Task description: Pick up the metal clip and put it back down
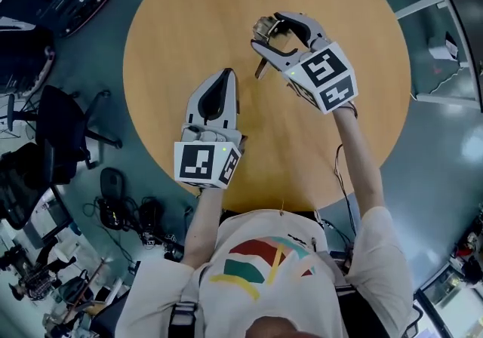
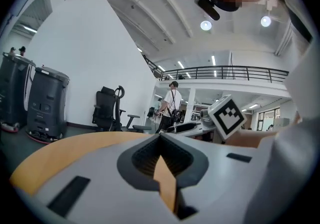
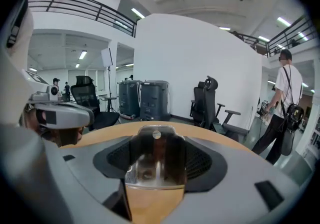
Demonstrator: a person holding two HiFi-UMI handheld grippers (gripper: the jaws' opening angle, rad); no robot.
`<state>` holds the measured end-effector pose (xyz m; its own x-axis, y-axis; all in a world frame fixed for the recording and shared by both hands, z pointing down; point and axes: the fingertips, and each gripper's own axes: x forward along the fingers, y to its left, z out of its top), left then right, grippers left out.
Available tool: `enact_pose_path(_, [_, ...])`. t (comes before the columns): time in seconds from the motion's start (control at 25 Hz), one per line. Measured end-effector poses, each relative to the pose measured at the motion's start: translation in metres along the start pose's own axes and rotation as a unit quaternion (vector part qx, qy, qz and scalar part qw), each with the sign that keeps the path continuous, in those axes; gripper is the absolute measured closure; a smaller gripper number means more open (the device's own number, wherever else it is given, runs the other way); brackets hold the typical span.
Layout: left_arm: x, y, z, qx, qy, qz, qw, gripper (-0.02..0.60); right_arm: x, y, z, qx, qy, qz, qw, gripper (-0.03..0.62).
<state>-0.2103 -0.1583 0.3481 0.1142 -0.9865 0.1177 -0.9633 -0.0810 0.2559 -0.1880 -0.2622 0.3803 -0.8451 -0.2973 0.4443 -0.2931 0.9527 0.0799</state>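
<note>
A shiny metal clip (image 3: 156, 163) sits between the jaws of my right gripper (image 3: 156, 135), whose pads press on it from both sides with the jaws spread wide. In the head view that right gripper (image 1: 260, 32) hovers over the far right part of the round wooden table (image 1: 189, 12), with the clip (image 1: 264, 26) at its tips and a dark piece hanging below it. My left gripper (image 1: 226, 74) lies near the table's middle, shut with nothing in it; its tips (image 2: 160, 137) meet in its own view.
A black office chair (image 1: 64, 125) and tangled cables (image 1: 124, 212) stand on the floor left of the table. A person with a backpack (image 3: 285, 103) stands beyond the far edge. Grey bins (image 3: 142, 99) line the white wall.
</note>
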Motion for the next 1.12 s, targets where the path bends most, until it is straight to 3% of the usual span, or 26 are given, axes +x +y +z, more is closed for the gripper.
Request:
enact_pose_path(0.28, [-0.046, -0.032, 0.04, 0.014, -0.035, -0.012, 0.9992, 0.54, -0.093, 0.064, 0.051, 0.032, -0.074, -0.027, 0.996, 0.29])
enact_pose_path(0.56, [-0.083, -0.061, 0.046, 0.028, -0.051, -0.023, 0.998, 0.54, -0.167, 0.126, 0.036, 0.077, -0.093, -0.046, 0.992, 0.29])
enact_pose_path(0.8, [-0.095, -0.083, 0.034, 0.033, -0.038, -0.044, 0.9978, 0.539, -0.202, 0.146, 0.023, 0.121, -0.112, -0.071, 0.984, 0.29])
enact_pose_path(1.0, [-0.096, -0.104, 0.04, 0.06, -0.036, -0.057, 0.9959, 0.54, -0.218, 0.147, 0.021, 0.12, -0.106, -0.08, 0.984, 0.29])
enact_pose_path(1.12, [-0.096, -0.11, 0.047, 0.042, -0.052, -0.07, 0.9953, 0.54, -0.222, 0.146, 0.019, 0.124, -0.107, -0.083, 0.983, 0.29])
